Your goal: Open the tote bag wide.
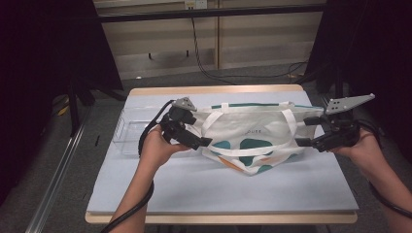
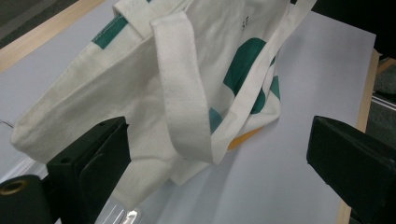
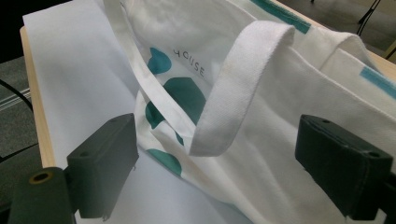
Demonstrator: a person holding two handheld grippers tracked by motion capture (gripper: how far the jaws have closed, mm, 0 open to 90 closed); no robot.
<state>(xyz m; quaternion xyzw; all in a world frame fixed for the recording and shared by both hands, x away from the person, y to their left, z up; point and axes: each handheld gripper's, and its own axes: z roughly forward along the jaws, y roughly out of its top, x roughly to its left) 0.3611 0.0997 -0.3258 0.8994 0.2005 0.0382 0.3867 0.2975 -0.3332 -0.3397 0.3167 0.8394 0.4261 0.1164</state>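
A white canvas tote bag (image 1: 252, 133) with teal and orange shapes lies flat across the pale table (image 1: 218, 189), its handles draped over it. My left gripper (image 1: 199, 130) is at the bag's left end and stands open, its jaws on either side of that end. In the left gripper view the bag (image 2: 140, 84) and a handle strap (image 2: 182, 84) lie between the wide jaws (image 2: 219, 158), untouched. My right gripper (image 1: 303, 132) is open at the bag's right end. In the right gripper view, a looped strap (image 3: 238, 79) and the bag (image 3: 289, 121) sit between its jaws (image 3: 224, 158).
A clear plastic tray (image 1: 130, 131) sits on the table just left of the left hand. The table's wooden edge (image 1: 218, 218) runs along the front. Dark curtains flank both sides, and cables trail on the floor behind.
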